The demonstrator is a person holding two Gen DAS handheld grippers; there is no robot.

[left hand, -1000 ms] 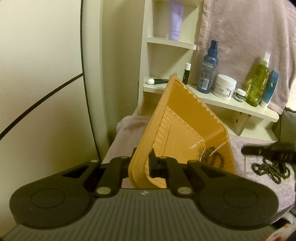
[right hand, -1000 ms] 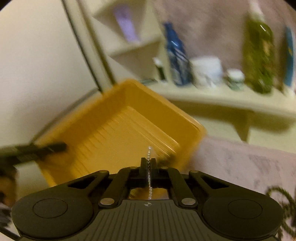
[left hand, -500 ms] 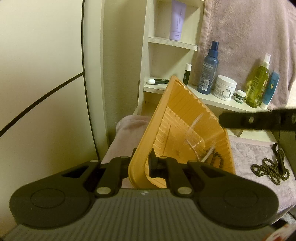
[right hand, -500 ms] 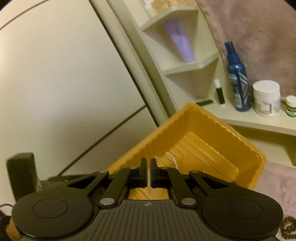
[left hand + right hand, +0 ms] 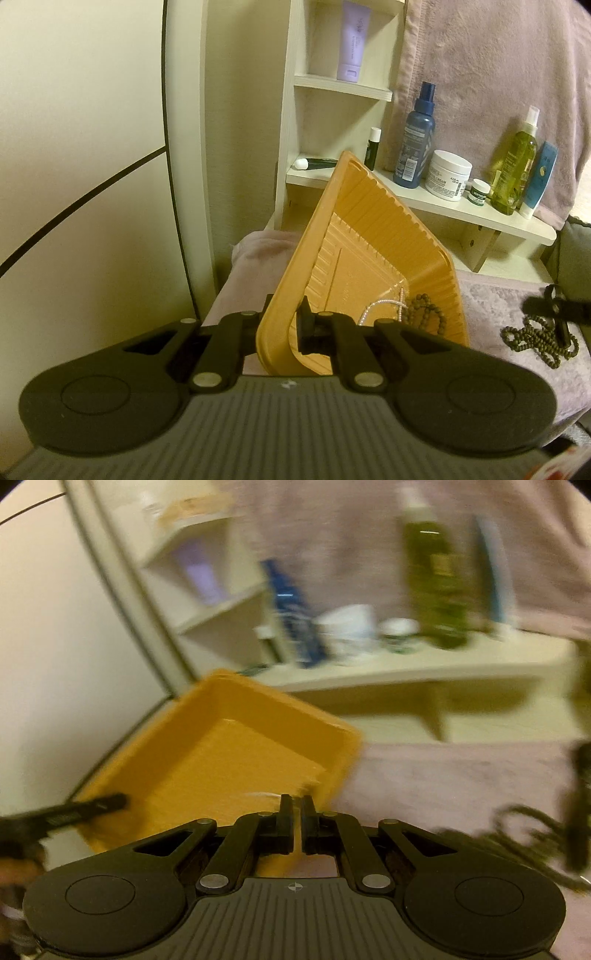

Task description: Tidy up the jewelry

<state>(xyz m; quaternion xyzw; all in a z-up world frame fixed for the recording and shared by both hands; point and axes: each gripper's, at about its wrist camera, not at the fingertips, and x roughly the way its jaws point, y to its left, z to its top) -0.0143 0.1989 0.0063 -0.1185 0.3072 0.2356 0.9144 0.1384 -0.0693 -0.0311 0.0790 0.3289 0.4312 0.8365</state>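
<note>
My left gripper (image 5: 286, 321) is shut on the near wall of an orange plastic tray (image 5: 373, 236) and holds it tilted up. In the tray's low corner lie a white pearl chain (image 5: 384, 305) and a dark bead bracelet (image 5: 421, 312). A long dark bead necklace (image 5: 537, 341) lies on the pink-grey cloth (image 5: 491, 306) to the right, with my right gripper's fingertip (image 5: 554, 308) just above it. In the blurred right wrist view my right gripper (image 5: 293, 806) is empty, its fingers a narrow gap apart, beside the tray (image 5: 221, 757) and left of the necklace (image 5: 524, 834).
A cream shelf unit (image 5: 424, 199) stands behind with a blue spray bottle (image 5: 415, 144), a white cream jar (image 5: 448, 175), a small jar (image 5: 480, 192), a green bottle (image 5: 515, 173), a blue tube (image 5: 539, 182) and a lilac tube (image 5: 352, 40). A pale wall panel is at left.
My right gripper let the pearl chain drop into the tray, then swung out to the right toward the necklace on the cloth. The left gripper and tray stayed still.
</note>
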